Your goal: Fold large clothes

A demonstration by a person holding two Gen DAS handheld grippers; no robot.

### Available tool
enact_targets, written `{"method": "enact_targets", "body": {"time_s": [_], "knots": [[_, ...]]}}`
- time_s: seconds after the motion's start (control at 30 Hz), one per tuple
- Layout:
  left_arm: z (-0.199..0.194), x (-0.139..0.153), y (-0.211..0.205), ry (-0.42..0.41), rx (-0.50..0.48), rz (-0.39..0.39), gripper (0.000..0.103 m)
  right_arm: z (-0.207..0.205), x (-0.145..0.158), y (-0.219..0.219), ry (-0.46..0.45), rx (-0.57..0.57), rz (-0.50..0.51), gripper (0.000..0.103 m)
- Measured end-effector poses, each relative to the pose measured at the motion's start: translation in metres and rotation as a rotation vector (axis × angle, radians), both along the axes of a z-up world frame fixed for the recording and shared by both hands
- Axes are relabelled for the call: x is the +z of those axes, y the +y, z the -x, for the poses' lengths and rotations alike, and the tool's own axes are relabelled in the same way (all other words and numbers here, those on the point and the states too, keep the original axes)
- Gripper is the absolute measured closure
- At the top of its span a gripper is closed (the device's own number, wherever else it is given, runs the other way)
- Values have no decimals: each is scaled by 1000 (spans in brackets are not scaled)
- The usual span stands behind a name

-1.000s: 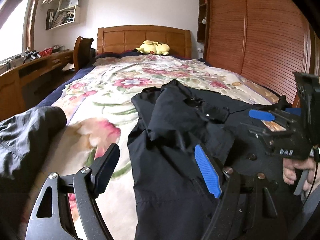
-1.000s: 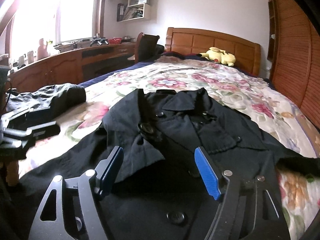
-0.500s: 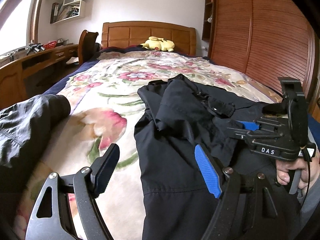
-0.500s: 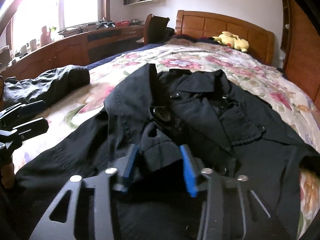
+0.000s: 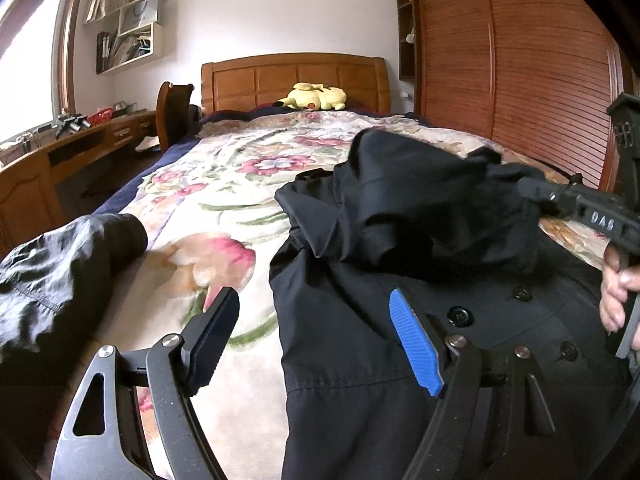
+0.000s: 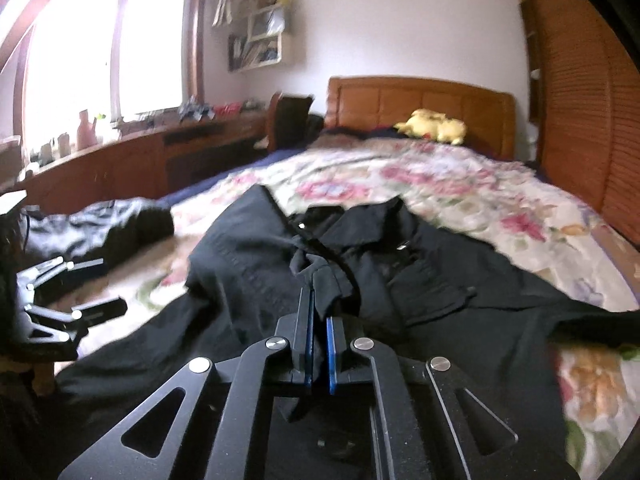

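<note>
**Right gripper pinches a fold of the black coat; left gripper hangs spread above its edge**

Left wrist view: the left gripper point(image 5: 316, 340) has its fingers spread wide, nothing between them. Its dark finger point(image 5: 212, 336) sits over the floral bedspread point(image 5: 224, 184), its blue-padded finger point(image 5: 416, 344) over the near part of the black coat point(image 5: 360, 360). The coat lies on the right half of the bed, buttons showing near the lower right. A bunch of its cloth is raised above the rest, drawn toward the right gripper point(image 5: 536, 196), which reaches in from the right edge with the person's hand point(image 5: 616, 296) on its handle; its fingertips are buried in the cloth there. To the left, a second dark garment point(image 5: 60, 264) lies crumpled on the bed's edge, apart from the coat. A yellow plush toy point(image 5: 314, 96) rests against the wooden headboard point(image 5: 296, 80). A slatted wooden wardrobe point(image 5: 520, 72) lines the right side, a desk point(image 5: 80, 140) the left.

Right wrist view: this view is somewhat blurred. The right gripper point(image 6: 319, 320) has its blue pads pressed nearly together on a fold of the coat point(image 6: 440, 320), the pinched cloth rising in a ridge just ahead of the fingertips. The coat spreads across the near bed, collar toward the headboard point(image 6: 420, 100). The left gripper point(image 6: 68, 300) shows at the left edge, fingers apart, beside the other dark garment point(image 6: 104, 228). The plush toy point(image 6: 436, 126) lies far back; a bright window point(image 6: 100, 48) stands over the desk point(image 6: 120, 160).
</note>
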State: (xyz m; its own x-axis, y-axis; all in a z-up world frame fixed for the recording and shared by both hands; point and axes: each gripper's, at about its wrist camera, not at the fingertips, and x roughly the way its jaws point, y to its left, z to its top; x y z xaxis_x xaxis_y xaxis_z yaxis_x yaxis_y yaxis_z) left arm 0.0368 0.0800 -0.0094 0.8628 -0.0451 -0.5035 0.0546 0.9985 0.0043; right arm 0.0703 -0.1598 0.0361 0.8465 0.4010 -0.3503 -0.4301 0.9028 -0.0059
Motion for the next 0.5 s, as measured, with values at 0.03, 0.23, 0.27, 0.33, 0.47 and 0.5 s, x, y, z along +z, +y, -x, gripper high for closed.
{"method": "enact_targets", "body": {"time_s": [0.03,0.23,0.27,0.33,0.47,0.5], "knots": [[0,1,0,0,-5,8,25,3,0,-7,-10,-14,-11,98],[3,12,-4,-24,-20,48,24,15,-7,-29,-29,-71,-37,98],[4,14,-6,-29,-23,48,24,18,-7,-28,-32,-77,-37,98],[4,16,-9,-35,-28,47,24,22,-8,-31,-43,-96,-37,98],[2,15,-18,-34,-41,40,24,35,-3,-38,-62,-130,-39,98],[2,15,-20,-33,-44,37,24,37,-3,-39,-68,-141,-35,98]]}}
